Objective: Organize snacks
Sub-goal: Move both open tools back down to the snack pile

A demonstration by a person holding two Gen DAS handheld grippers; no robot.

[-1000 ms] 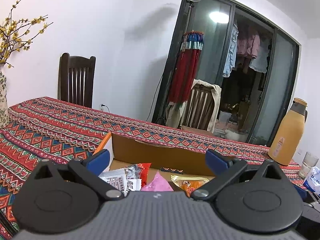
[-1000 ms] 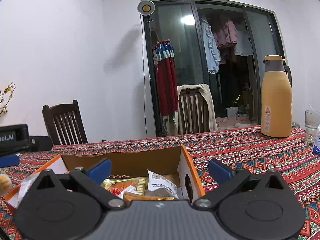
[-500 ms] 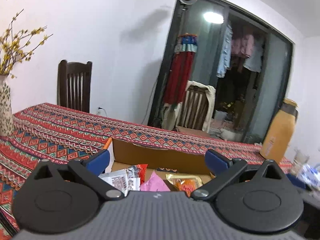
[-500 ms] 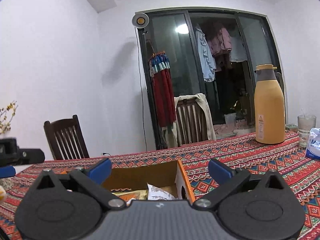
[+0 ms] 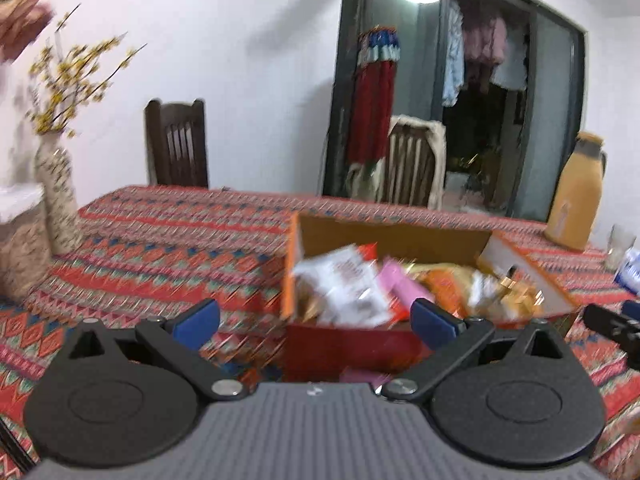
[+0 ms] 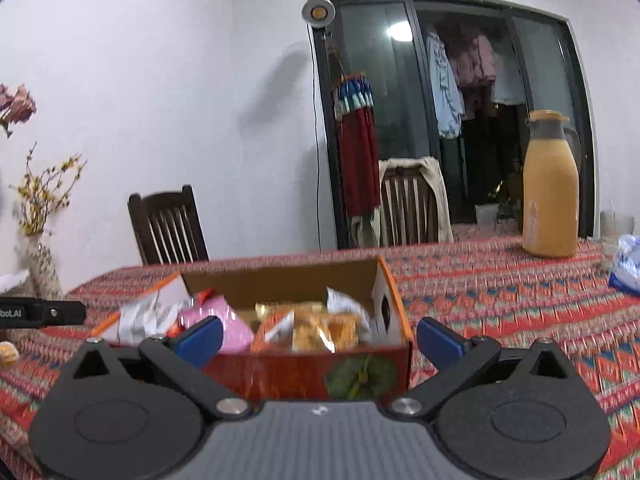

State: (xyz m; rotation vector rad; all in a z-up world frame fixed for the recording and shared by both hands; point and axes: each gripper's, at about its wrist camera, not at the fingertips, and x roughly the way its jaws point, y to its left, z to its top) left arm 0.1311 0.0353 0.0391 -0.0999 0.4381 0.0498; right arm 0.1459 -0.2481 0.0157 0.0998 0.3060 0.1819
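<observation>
- Your left gripper (image 5: 316,320) is spread wide, its blue fingertips (image 5: 197,319) well apart with nothing between them. It hangs above the patterned tablecloth (image 5: 160,248), just short of the near wall of the snack box (image 5: 344,344).
- Your right gripper (image 6: 320,338) is likewise spread and pinching nothing. The box (image 6: 304,372) sits directly ahead of it, framed between the two fingers.
- The box is an open-topped carton, orange along the edges and brown inside, standing on the tablecloth with its flaps up.
- Contents noted from the right wrist view: a pink packet (image 6: 230,320) toward the left, orange snack packs (image 6: 324,328) at centre and a white wrapper (image 6: 140,316) draped over the left rim. All lie loosely heaped.
- The left wrist view is motion-blurred; individual packets there cannot be read beyond colour.
- The tip of your left gripper shows at the left edge of the right wrist view, and a dark tool part at the right edge of the left wrist view.
- Surroundings: a yellow flask (image 6: 550,188) stands at the far right of the table, well apart from the box. A vase of yellow blossoms (image 5: 58,184) stands at the far left.
- Two wooden chairs (image 6: 170,226) stand behind the table.
</observation>
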